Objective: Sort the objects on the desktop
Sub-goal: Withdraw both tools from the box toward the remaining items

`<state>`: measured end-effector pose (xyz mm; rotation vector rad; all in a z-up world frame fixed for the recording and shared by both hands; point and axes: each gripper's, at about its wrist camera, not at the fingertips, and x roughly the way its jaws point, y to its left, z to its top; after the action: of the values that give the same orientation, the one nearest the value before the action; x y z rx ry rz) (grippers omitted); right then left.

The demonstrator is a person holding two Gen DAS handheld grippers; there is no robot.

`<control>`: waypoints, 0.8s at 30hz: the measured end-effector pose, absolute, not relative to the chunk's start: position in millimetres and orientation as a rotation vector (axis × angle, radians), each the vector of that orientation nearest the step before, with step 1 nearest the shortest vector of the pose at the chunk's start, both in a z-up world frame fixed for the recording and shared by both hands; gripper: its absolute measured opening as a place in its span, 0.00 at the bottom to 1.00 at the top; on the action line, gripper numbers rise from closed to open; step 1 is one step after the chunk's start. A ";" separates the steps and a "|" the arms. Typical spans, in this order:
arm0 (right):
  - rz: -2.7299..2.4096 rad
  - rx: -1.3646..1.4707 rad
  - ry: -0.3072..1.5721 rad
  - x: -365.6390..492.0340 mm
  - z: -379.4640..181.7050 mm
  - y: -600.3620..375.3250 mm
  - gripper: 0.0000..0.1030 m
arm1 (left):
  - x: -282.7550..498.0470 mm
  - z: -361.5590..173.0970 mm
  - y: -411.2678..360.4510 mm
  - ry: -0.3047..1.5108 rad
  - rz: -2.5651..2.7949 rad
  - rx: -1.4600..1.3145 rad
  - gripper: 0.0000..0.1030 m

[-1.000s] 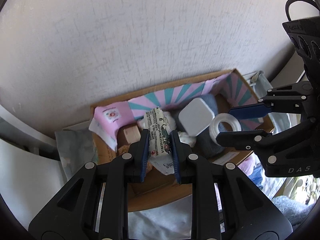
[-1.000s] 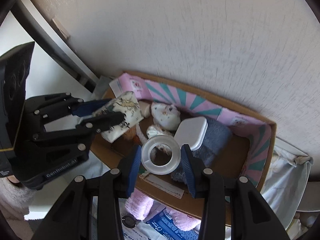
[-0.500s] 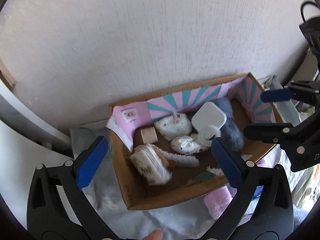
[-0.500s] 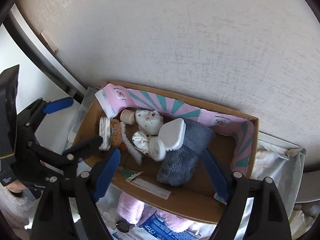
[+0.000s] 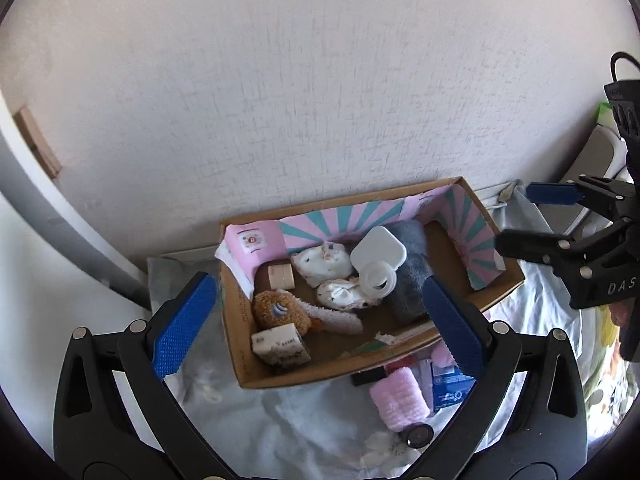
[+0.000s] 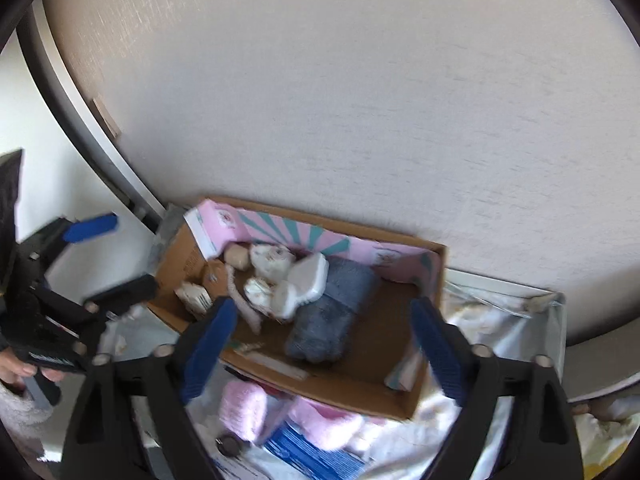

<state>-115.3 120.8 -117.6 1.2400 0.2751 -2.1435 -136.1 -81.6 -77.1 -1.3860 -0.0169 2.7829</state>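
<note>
both tools, left tool (image 5: pixel 316 324) and right tool (image 6: pixel 320 344), gape wide, empty, above cardboard box (image 5: pixel 502 256); tape ring (image 5: pixel 378 276) lies inside.

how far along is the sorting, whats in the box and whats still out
Done: the clear tape ring and printed tissue pack lie in the cardboard box. In hand: nothing; left gripper and right gripper are open. Left: the pink fluffy roll, blue packet and small black round lid outside the box.

Tissue pack (image 5: pixel 281 345) and tape ring (image 5: pixel 378 277) inside cardboard box (image 5: pixel 498 236)
</note>
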 end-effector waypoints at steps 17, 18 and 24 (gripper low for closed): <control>-2.513 0.893 0.354 -66.7 -36.4 207.9 0.91 | -80.5 -51.2 -86.7 -0.013 2.905 -1.325 0.99; -2.503 0.910 0.328 -66.1 -38.5 212.9 0.91 | -76.0 -52.4 -84.4 0.007 2.907 -1.324 0.99; -2.377 1.048 0.373 -56.6 -81.3 212.6 0.91 | -62.8 -82.0 -71.0 0.047 2.842 -1.415 0.99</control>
<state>-56.6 212.6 -81.3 1.0481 0.3733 -2.3770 -62.8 -71.0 -82.0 -1.4150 0.0467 2.8424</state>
